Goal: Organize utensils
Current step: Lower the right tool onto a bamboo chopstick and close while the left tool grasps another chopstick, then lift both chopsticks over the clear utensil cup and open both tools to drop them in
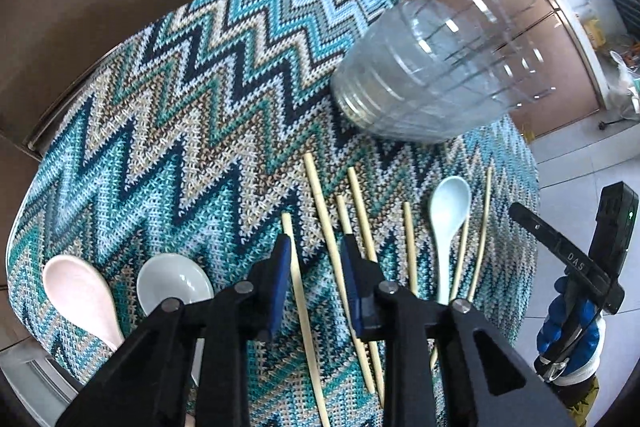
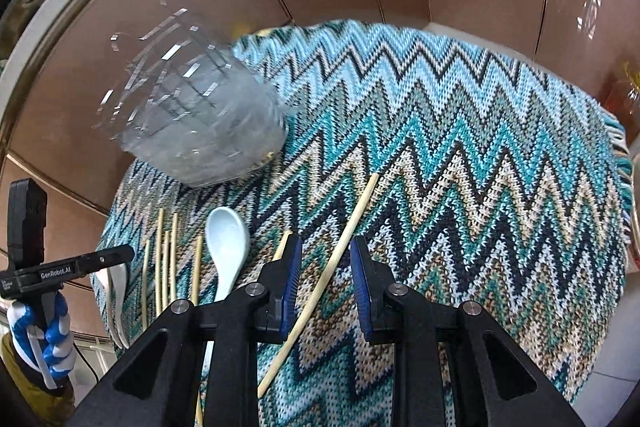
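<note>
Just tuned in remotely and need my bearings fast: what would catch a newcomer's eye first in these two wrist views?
The loud teal zigzag knitted cloth covering the table grabs attention first, with a clear ridged plastic holder standing at its far side. Below it lie scattered pale chopsticks and a light blue spoon, with a pink spoon and a white spoon at the left edge. Each gripper, left and right, straddles a chopstick without pinching it.

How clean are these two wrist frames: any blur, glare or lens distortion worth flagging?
Left wrist: clear container smeared by motion blur, chopsticks sharp, strong fisheye bend at the patterned cloth edge. Right wrist: container blurred again, window glare on the brown cabinet panels, dark corners.
</note>
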`<state>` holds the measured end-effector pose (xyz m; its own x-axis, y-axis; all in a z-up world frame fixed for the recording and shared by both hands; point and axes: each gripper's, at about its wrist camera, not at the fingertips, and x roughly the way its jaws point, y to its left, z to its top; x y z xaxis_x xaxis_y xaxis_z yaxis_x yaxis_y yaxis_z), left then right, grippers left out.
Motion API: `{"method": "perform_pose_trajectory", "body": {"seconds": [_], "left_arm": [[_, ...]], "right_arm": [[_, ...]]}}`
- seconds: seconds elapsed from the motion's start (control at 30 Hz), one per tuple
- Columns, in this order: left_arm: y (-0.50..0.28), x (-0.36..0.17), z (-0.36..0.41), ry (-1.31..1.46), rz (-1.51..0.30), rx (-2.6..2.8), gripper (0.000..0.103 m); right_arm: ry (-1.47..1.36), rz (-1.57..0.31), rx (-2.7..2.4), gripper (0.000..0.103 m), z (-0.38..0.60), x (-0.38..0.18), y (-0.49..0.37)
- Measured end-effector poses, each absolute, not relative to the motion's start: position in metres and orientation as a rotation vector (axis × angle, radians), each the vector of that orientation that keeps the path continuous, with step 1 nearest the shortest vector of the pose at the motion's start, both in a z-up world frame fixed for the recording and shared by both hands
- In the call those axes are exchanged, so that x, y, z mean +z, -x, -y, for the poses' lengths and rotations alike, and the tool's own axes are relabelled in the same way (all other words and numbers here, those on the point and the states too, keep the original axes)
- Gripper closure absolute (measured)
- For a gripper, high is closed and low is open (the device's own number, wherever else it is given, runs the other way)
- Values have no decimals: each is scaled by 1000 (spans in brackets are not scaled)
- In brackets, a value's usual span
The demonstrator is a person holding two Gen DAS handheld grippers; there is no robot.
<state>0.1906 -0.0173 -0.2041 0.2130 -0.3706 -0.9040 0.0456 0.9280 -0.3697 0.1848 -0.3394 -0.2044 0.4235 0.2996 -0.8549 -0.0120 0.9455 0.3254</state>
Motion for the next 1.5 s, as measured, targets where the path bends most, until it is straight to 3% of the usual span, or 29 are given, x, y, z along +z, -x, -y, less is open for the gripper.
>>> {"method": "perform_pose_trajectory", "body": {"seconds": [0.5,0.73,1.03,1.27,1.5], "left_arm": [[-206,-227,24,283,-1407,-257,92],[-216,-231,28,276,-1415,-245,96],[-209,-231,25,301,-1393,-237,99],[-184,-198,20,277,-1283,-250,99],[-153,-118,7,254,-1037,-311,99]], "right_arm": [[-302,-1243,145,78,346,-234,-232],[-250,-1285,116,90,334,-240,-253],[-290,-1262,126,97,333,-239,-248],[-301,-1157,189,97,345,-199,-215],[-243,-908,301,97,332,-118,-177]]}}
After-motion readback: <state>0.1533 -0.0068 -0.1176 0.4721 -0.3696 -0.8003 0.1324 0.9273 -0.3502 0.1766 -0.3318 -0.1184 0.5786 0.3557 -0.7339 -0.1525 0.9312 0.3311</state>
